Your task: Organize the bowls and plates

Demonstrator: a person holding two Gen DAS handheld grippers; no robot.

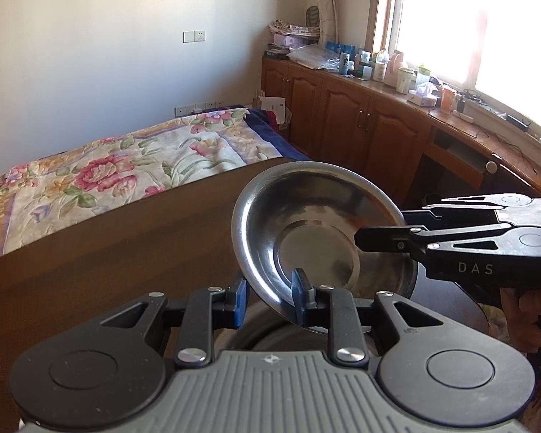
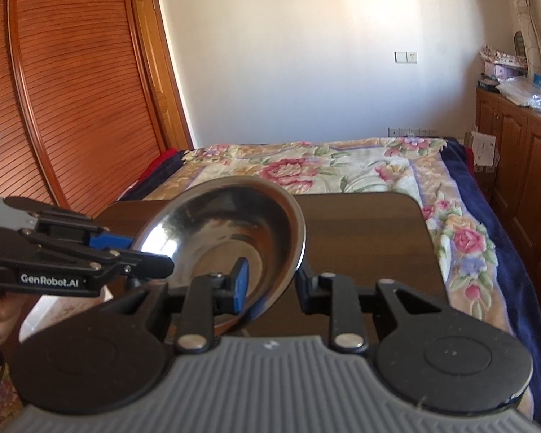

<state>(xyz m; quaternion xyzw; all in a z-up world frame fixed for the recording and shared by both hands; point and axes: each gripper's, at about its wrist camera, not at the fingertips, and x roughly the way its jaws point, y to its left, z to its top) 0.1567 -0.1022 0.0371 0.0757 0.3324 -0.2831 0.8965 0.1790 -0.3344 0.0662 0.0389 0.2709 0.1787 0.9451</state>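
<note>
Bedroom setting: we record a dark wooden table point(image 2: 371, 238) as our landmark, with a bed under a floral blanket point(image 2: 342, 166) just beyond its far edge, wooden cabinets point(image 1: 342, 108) to its right below a bright window, and a slatted wardrobe door point(image 2: 54, 90) to its left.

Item: one steel bowl point(image 1: 317, 227), shallow, wide-rimmed, shiny inside. We see it held tilted above the near part of the table, not resting on it. A dark round thing lies below it at the near edge; we cannot tell what it is.

Left gripper point(image 1: 270, 296): jaws straddle the bowl's near rim, one blue pad inside the wall and one outside. They appear clamped on the rim, though the outer pad's contact is partly hidden.

Right gripper point(image 2: 270, 281): jaws straddle the opposite rim, the blue pad pressed against the inner wall. We judge it gripping the rim as well.

Handling, in our judgement: light, rigid, unbreakable, yet slick; polished metal may slide or pivot between pads. We advise taking hold at the rolled rim, where the lip gives the pads something to catch, and keeping the bowl level when only one gripper carries it.
</note>
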